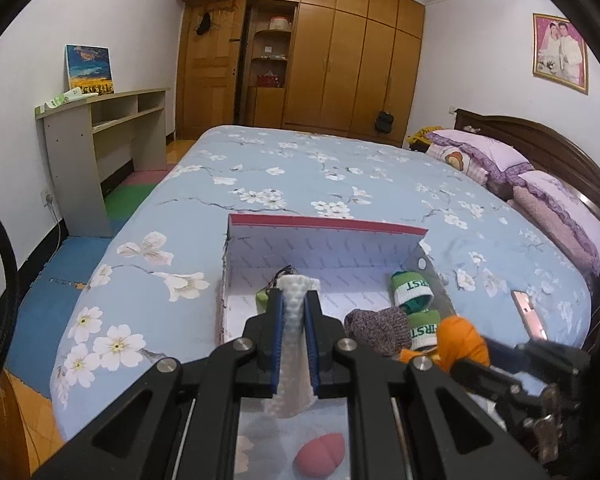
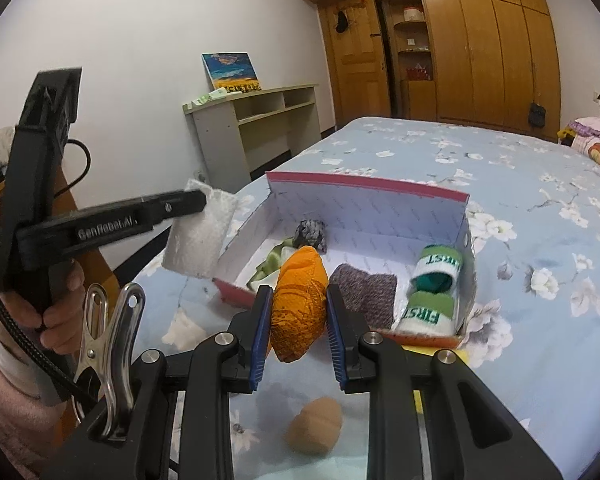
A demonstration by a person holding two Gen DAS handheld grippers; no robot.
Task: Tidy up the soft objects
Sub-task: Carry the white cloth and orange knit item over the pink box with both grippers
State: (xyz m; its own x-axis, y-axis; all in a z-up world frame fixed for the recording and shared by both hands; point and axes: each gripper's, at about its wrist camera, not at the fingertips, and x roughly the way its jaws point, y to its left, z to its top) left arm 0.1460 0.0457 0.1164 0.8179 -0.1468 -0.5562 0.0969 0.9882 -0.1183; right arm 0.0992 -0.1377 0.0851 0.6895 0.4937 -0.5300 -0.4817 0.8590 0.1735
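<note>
While a pink sponge (image 1: 319, 456) lies on the bed (image 1: 260, 168) near its front edge, a white textured cloth (image 1: 294, 336) is clamped by the left gripper (image 1: 295, 306) and an orange bundle (image 2: 299, 304) by the right gripper (image 2: 298, 312). Beyond, green-white socks (image 2: 434, 288) are seen in the open box (image 2: 364, 188).

A home bedroom: a wide bed (image 1: 300, 184) under a blue blossom-print cover, frilled purple pillows (image 1: 484, 152) at a dark headboard (image 1: 548, 140), wooden wardrobes (image 1: 360, 64) along the far wall, a framed wedding portrait (image 1: 561, 53).
</note>
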